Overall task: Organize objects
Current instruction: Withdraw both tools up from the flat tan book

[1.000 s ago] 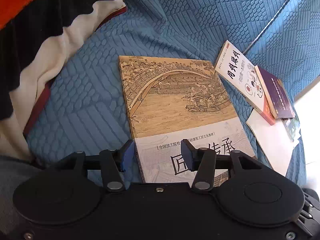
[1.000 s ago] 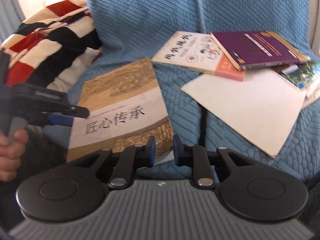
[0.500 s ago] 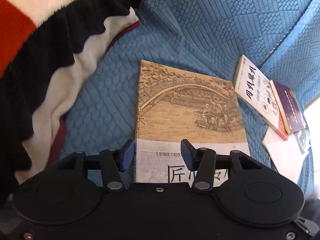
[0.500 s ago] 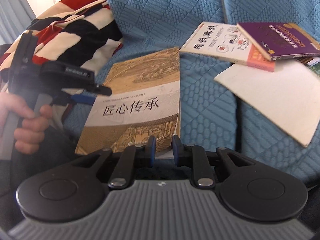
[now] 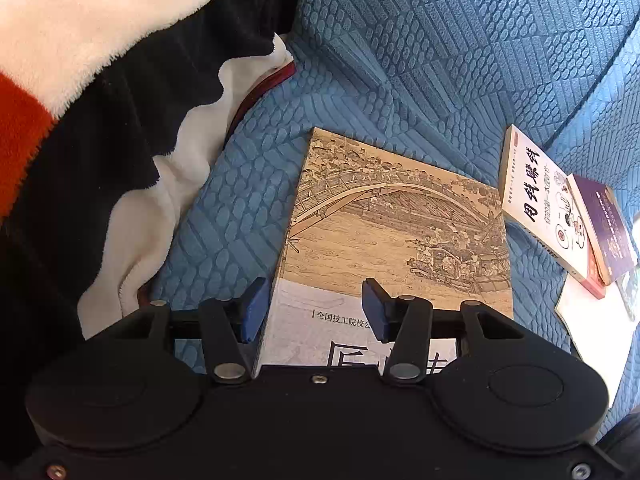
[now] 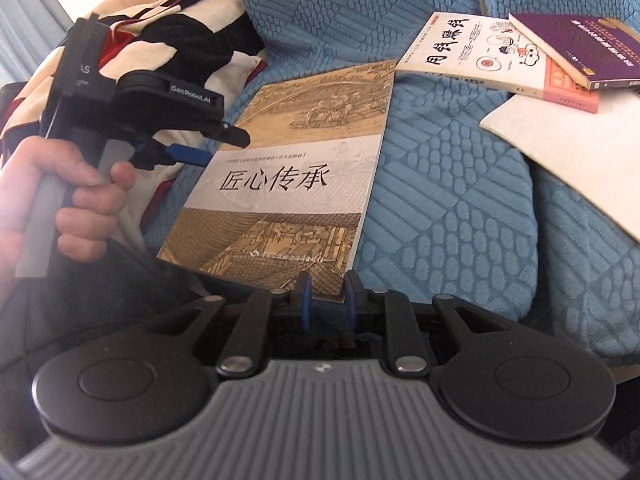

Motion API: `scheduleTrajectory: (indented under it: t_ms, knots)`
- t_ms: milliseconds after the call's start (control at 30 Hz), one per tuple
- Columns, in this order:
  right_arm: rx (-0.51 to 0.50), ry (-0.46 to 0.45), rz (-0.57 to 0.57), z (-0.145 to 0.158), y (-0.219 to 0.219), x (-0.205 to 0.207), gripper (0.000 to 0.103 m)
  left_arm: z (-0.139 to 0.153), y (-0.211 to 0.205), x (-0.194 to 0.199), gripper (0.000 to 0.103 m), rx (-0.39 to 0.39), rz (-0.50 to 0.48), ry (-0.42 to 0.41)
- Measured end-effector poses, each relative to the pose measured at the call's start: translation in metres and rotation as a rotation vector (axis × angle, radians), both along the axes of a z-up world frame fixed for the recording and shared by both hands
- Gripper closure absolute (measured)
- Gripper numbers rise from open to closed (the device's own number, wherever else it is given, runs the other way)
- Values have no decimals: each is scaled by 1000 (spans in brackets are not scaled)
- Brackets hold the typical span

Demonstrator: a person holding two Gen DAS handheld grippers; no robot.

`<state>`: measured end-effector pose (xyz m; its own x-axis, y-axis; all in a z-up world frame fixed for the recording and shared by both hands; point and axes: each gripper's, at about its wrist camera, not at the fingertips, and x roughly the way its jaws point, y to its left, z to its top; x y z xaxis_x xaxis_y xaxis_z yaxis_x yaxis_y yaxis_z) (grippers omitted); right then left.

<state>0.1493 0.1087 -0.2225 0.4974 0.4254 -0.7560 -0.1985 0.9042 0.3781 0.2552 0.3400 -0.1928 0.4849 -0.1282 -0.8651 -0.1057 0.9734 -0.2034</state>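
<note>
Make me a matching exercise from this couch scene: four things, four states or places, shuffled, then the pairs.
Things:
1. tan painting-cover book
2. purple book
3. striped blanket
4. left gripper

States:
A. bunched at the couch's end
B. lying alone, flat on the cushion
C. jaws apart over a book's corner
D. stacked on the white cartoon-cover book

Pairs: 1-B, 2-D, 3-A, 4-C

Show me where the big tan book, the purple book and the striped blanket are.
big tan book (image 6: 296, 184), right wrist view, on its white title band.
purple book (image 6: 580, 44), right wrist view, on its cover.
striped blanket (image 5: 100, 92), left wrist view, on a black stripe.
</note>
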Motion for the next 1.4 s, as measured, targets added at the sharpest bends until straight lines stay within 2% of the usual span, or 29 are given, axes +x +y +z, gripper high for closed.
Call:
scheduleTrajectory:
  t_ms: [133, 267, 367, 700, 933, 1000, 1100, 1400]
  knots:
    - [-6, 9, -12, 3, 1, 1, 83, 4, 0, -2, 53, -10, -1, -7]
    - [6, 5, -41, 13, -3, 1, 83, 16, 1, -11, 56, -65, -17, -31]
    - [10, -18, -54, 28, -6, -1, 83, 33, -6, -21, 56, -51, -30, -65]
    - [3, -197, -104, 117, -34, -13, 83, 125, -25, -71, 56, -105, -73, -225]
    - [-8, -325, -146, 176, -59, -26, 83, 187, -44, -108, 56, -80, -124, -353]
    - [-11, -348, -150, 189, -65, -31, 83, 200, -47, -118, 57, -104, -133, -373]
    - [-19, -379, -175, 201, -73, -43, 83, 217, -56, -135, 57, -83, -142, -420]
    - [-46, -376, -223, 207, -96, -76, 83, 244, -77, -176, 56, -68, -139, -464]
